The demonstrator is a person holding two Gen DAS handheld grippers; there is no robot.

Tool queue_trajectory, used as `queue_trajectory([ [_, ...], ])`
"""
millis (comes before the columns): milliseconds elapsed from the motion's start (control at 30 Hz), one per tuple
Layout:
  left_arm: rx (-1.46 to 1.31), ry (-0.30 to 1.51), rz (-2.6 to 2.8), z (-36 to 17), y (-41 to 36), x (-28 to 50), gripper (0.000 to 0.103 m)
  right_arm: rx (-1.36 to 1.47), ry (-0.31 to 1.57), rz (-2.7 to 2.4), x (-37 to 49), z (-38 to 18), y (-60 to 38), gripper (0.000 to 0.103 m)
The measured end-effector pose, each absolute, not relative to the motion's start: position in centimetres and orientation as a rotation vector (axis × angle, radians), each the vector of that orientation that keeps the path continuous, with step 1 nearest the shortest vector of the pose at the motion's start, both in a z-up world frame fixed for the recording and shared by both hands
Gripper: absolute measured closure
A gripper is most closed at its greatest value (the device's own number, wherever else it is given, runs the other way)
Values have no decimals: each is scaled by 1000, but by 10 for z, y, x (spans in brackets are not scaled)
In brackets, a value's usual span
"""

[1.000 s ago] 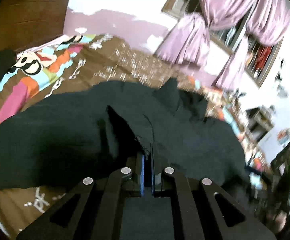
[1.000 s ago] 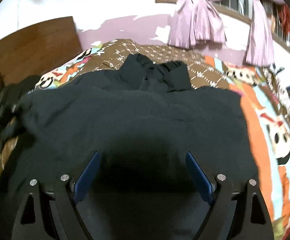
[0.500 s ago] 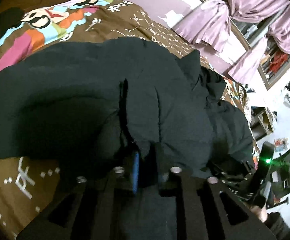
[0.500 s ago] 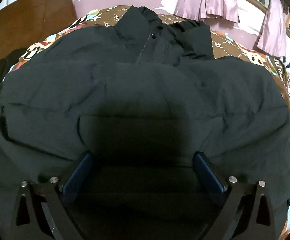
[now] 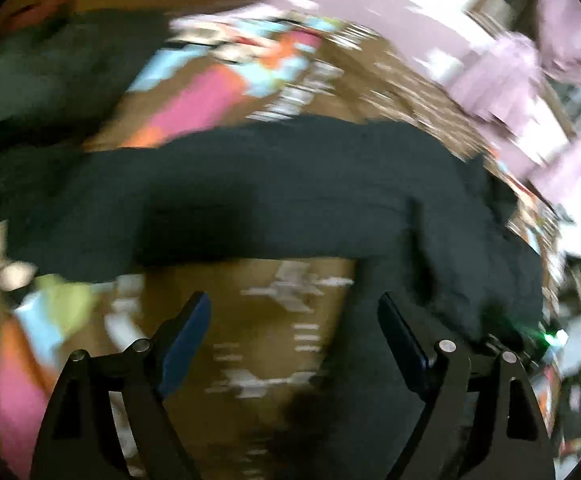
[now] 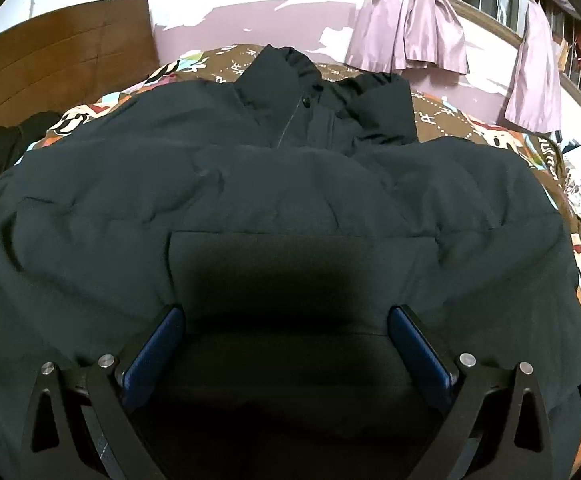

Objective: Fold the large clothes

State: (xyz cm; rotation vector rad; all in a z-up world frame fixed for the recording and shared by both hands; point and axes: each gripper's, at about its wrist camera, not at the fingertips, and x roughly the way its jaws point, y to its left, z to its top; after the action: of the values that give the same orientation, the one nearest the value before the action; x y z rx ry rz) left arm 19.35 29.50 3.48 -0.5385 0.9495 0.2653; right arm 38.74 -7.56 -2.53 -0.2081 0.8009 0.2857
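One dark padded jacket (image 6: pixel 290 200) lies spread on the bed (image 6: pixel 470 128), collar toward the headboard (image 6: pixel 62 60). It looks bulky, soft and springy, likely to puff back after folding, so a hem corner or sleeve cuff seems the best hold. Two grippers are present: the left gripper (image 5: pixel 294 320) is wide and empty above the bedcover; the right gripper (image 6: pixel 286 336) hangs wide and empty over the jacket's lower body.
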Motion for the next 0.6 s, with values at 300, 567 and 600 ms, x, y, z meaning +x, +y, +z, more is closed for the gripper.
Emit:
queue_trajectory([
  [300, -972, 718, 742, -13, 396, 130, 22, -79, 718, 435, 381, 42, -1, 0],
  [567, -1292, 589, 798, -78, 436, 120, 22, -158, 746, 530, 401, 33, 101, 0],
  [600, -1298, 576, 800, -82, 442, 120, 22, -165, 761, 527, 402, 26, 107, 0],
])
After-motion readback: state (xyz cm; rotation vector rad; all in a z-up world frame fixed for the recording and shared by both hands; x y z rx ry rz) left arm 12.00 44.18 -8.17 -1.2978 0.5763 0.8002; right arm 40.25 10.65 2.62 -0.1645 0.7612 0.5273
